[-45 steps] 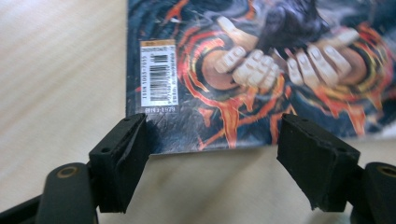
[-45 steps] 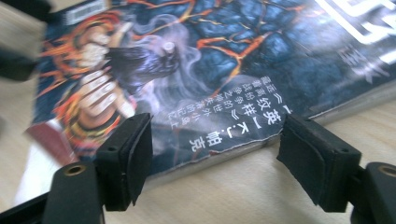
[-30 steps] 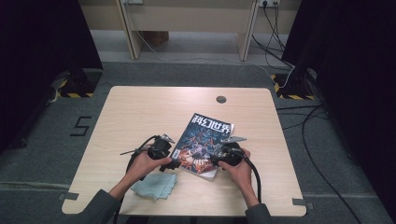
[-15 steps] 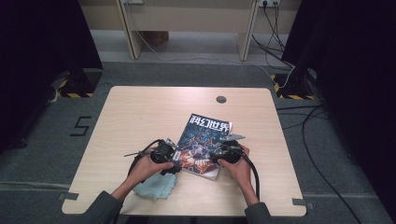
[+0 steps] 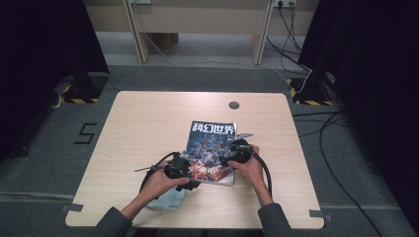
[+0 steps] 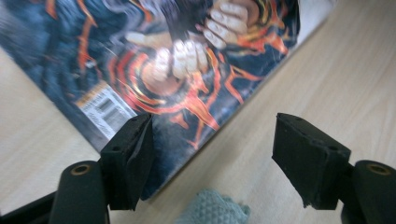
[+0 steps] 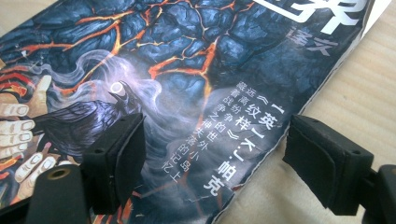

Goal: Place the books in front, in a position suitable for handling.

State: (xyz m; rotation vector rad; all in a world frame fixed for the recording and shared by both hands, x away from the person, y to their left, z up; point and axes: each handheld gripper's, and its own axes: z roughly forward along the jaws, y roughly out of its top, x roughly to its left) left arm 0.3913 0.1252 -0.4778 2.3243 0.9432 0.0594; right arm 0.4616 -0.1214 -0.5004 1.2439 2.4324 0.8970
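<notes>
Even overhead light, dark room edges, left gripper view blurred

Wide open bench (image 5: 148,123) across the far half and down the left side, plenty of room to sweep a hand-held gripper through. The magazine (image 5: 210,143) lies flat at centre, low enough to pass over. The crumpled cloth (image 5: 168,201) sits near the front edge just beside the magazine's corner, crowding the left hand (image 5: 160,182). Right of the magazine, bare wood.

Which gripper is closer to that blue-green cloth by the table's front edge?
Left. The left gripper hovers just above the cloth, at the magazine's near corner; the right gripper is farther away, over the magazine's right side.
</notes>
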